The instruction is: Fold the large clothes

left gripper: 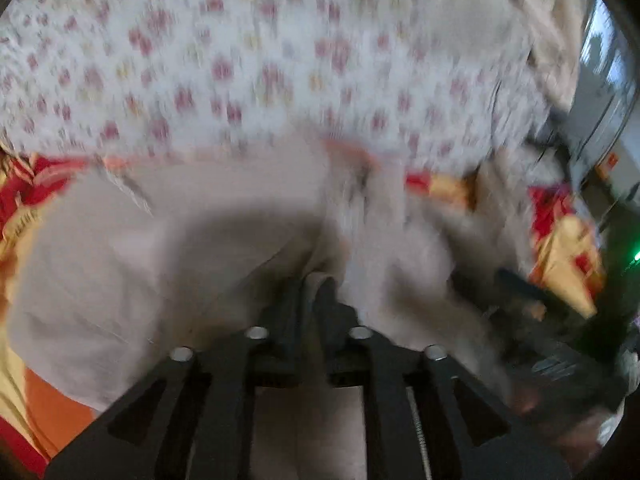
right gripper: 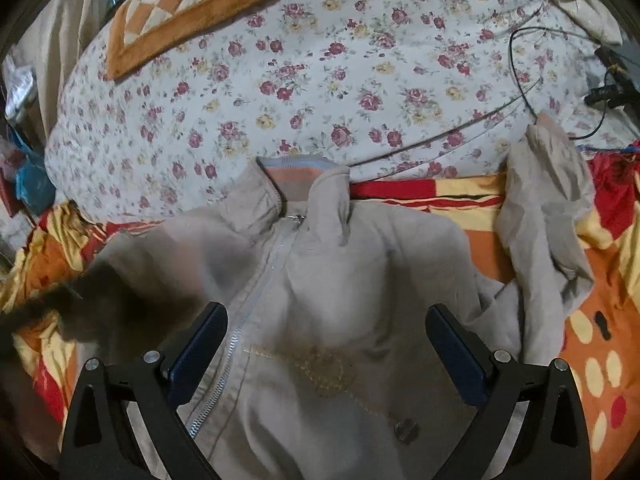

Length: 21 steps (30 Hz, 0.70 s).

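Note:
A large beige zip-up jacket [right gripper: 336, 280] lies front up on a bed, collar toward the far side, zipper [right gripper: 256, 292] running down its middle. Its right sleeve [right gripper: 548, 208] lies bunched up to the right. My right gripper [right gripper: 326, 328] is open and empty, hovering just above the jacket's chest. In the blurred left wrist view my left gripper [left gripper: 310, 292] is shut on a fold of the jacket [left gripper: 160, 248]. The left gripper shows as a dark blur at the left of the right wrist view [right gripper: 80, 304].
The jacket rests on a red, orange and yellow blanket [right gripper: 600, 320]. Beyond it is a white floral sheet [right gripper: 320, 80], an orange checked cushion [right gripper: 184, 4] and a thin black cable [right gripper: 520, 96]. Clutter stands at the bed's left edge [right gripper: 24, 160].

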Tool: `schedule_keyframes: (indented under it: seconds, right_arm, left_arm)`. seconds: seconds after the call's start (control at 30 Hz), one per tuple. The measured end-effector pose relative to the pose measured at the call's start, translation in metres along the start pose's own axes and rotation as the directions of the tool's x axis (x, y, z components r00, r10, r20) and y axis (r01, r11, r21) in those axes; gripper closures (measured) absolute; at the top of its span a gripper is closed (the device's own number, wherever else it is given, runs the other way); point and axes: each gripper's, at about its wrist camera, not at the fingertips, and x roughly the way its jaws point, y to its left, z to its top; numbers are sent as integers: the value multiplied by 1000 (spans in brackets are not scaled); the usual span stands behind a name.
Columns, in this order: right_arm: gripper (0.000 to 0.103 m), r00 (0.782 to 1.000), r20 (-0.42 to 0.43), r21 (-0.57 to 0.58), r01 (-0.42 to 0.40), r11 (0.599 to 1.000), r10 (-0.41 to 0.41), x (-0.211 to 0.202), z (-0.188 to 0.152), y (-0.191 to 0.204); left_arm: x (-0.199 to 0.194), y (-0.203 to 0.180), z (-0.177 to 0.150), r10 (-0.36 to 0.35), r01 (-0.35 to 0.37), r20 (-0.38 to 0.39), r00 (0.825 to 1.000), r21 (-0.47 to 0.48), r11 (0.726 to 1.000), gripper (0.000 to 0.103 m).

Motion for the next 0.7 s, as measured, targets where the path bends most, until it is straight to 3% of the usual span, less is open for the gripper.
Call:
schedule_keyframes:
  seconds: [0.07,0.1,0.13,0.17,0.2,0.23,0.33,0.43,0.47,0.57,0.67,0.7]
  right_arm:
    - [3,999,-21,28,-45,999,46,2,0,-2]
    - [3,997,-31,37,-69,997,71,2,0,-2]
    - [3,993,-47,46,-104,994,106,3,0,-1]
    - [3,989,-58,49,-134,990,137,3,-1,1]
    - [3,984,-66,50,-164,985,167,3,-1,4]
    - [3,976,-76,50,-203,978,206,5,-1,9]
    - [4,947,-137,60,-283,957,289,15,5,23]
    - [4,897,-195,103,-383,918,397,18,7,39]
    - [3,891,-214,100,-389,916,402,19,6,48]
    - [3,900,-273,57,-337,940,339,37,5,72]
    - [5,898,-274,73,-338,938,345,61,5,87]
    - [16,896,-269,83,-345,935,354,67,5,90]
  left_arm:
    - [-2,2,-6,30,-30,-37,999,1,1000,86]
    - [-11,7,-7,14,-14,-38,999,-7,1000,77]
    - [-26,13,-9,2,-2,-20,1000,-10,1000,58]
    - [-36,18,-11,3,-3,4,1000,-10,1000,48]
    - [-54,27,-13,22,-22,49,999,-10,1000,30]
    - [-72,36,-17,73,-71,103,992,-18,997,19]
    - [-93,60,-29,192,-188,195,962,-40,981,19]
    - [-90,98,-43,312,-292,175,934,-133,947,19]
    - [-86,107,-47,329,-304,166,930,-160,939,19]
    - [-67,141,-51,330,-303,45,943,-291,907,19]
    - [-70,155,-53,304,-258,61,951,-386,886,19]
    - [-72,158,-54,316,-264,68,946,-401,877,19]
